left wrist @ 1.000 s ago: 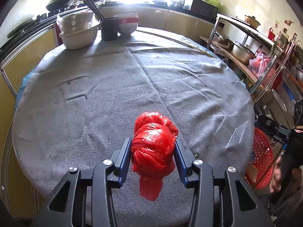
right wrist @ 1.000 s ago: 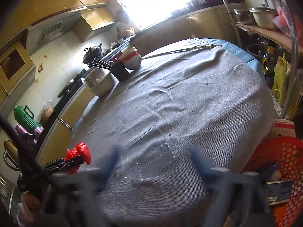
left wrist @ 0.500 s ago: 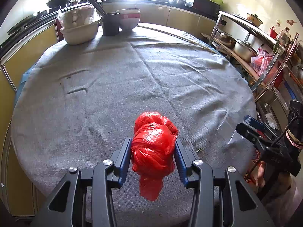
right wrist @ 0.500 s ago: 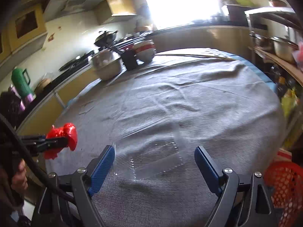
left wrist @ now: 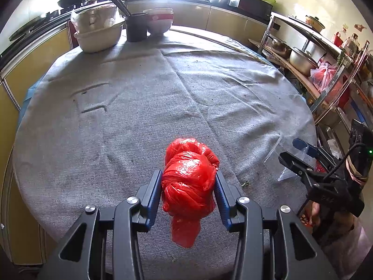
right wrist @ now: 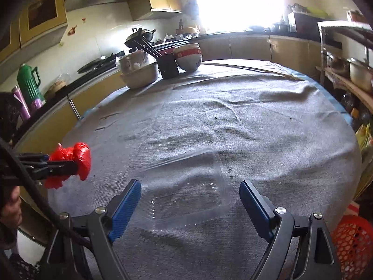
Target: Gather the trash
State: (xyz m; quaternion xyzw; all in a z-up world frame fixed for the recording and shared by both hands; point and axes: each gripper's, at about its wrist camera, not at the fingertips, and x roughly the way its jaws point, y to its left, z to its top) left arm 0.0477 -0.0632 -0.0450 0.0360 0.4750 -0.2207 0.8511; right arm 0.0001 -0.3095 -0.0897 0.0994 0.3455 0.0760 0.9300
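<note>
With the left gripper point(left wrist: 188, 186) clamped on a red bag point(left wrist: 188, 182), the wide-open right gripper point(right wrist: 190, 201) must next close on the clear plastic tray point(right wrist: 186, 186).

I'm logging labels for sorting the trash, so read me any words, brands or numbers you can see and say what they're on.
None can be read.
Red bag: no print visible.
Clear tray: no label visible.
Bowls: red band only, no words.
Shelf bottles: too small and blurred to read.
</note>
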